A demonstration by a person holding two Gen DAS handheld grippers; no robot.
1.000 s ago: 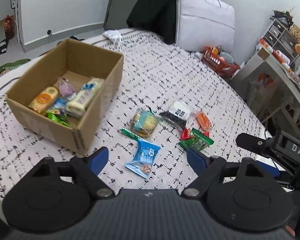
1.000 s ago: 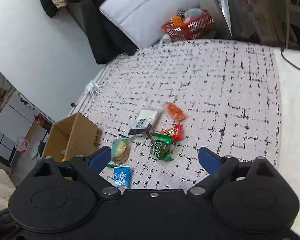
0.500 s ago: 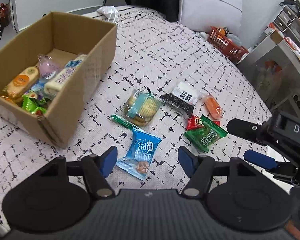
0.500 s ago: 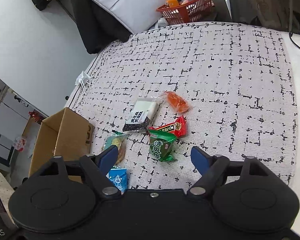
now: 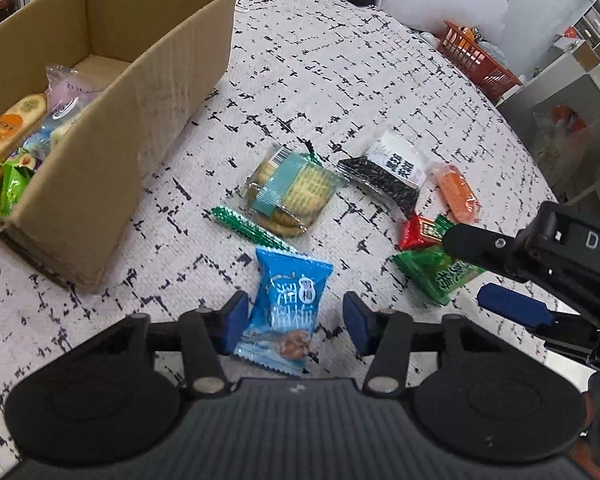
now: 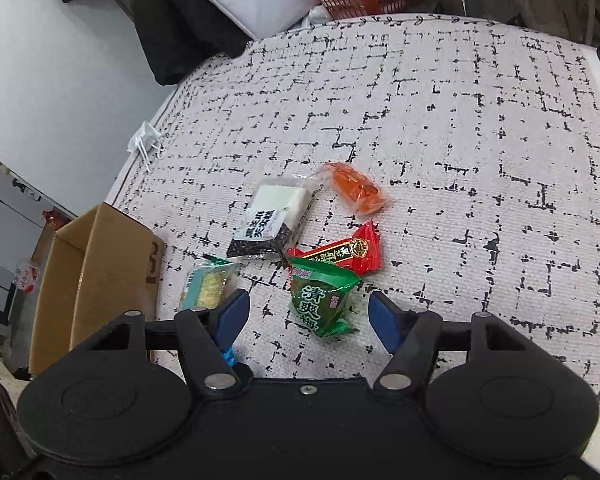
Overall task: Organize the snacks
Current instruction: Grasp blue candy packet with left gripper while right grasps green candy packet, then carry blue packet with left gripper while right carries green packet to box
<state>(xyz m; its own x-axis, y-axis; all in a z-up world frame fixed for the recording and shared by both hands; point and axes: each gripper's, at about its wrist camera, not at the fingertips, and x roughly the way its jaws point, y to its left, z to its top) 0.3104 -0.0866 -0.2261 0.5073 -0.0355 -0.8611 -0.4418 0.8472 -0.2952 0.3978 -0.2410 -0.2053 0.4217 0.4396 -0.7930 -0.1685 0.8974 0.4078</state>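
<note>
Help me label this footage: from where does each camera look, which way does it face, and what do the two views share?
Left wrist: sits on the left gripper, looking down along its open fingers at the blue packet and cardboard box; the right gripper shows at right.
Right wrist: sits on the right gripper, looking down between its open fingers at the green packet; only its own fingers show.
Shared: green packet, red packet, cracker pack, box, patterned cloth.
</note>
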